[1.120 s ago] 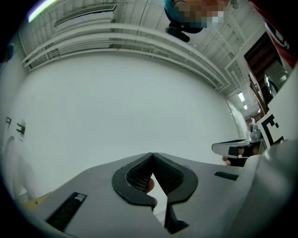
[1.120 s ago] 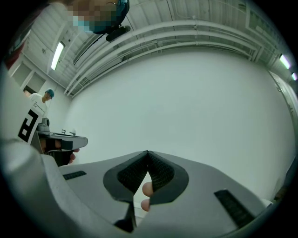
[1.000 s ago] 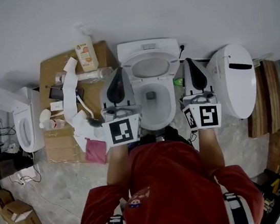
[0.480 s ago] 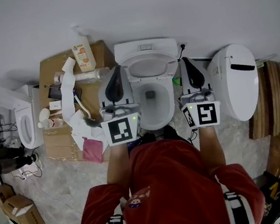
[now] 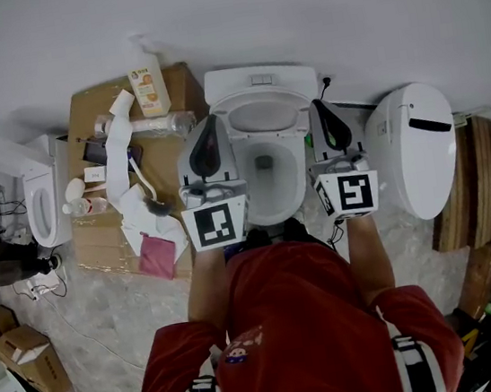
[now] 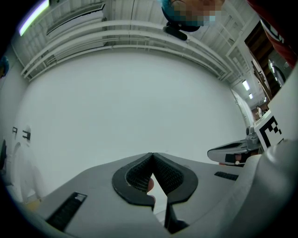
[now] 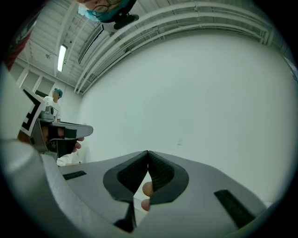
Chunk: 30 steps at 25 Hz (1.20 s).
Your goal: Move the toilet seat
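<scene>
Cardboard (image 5: 180,86) left, toilet (image 5: 258,82) centre, second toilet (image 5: 421,152) right

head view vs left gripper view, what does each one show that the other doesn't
Only the head view shows the open toilet between the grippers, a closed toilet at the right, the cluttered cardboard with a bottle, and the person's red shirt. Only the left gripper view shows, close up, the left gripper with its jaw tips touching and nothing between them, plus ceiling beams and a light strip. Both show the two grippers, the right gripper included, and the white wall.
</scene>
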Each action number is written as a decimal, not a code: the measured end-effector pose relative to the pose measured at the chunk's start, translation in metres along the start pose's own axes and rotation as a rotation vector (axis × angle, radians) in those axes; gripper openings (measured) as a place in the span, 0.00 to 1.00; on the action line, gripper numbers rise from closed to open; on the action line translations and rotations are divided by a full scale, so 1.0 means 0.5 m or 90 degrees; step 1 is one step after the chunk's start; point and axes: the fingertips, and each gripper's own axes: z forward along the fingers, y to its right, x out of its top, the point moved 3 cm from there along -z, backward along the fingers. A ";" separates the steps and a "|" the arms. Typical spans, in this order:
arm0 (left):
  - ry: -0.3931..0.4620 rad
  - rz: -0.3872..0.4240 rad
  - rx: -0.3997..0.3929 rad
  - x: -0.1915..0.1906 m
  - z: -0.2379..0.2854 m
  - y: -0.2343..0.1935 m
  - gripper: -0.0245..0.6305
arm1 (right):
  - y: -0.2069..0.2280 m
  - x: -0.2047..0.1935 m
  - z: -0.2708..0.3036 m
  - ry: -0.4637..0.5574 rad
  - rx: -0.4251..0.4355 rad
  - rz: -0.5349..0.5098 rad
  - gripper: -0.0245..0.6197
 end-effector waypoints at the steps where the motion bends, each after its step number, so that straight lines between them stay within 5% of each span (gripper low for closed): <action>1: -0.003 -0.001 -0.001 -0.005 0.000 0.001 0.05 | -0.002 -0.008 0.006 -0.006 0.004 -0.004 0.05; 22: -0.066 -0.034 -0.004 -0.109 0.002 0.011 0.05 | -0.036 -0.237 0.128 -0.183 0.101 -0.114 0.05; 30: -0.095 -0.043 0.000 -0.149 -0.001 0.012 0.05 | -0.040 -0.325 0.185 -0.265 0.167 -0.169 0.15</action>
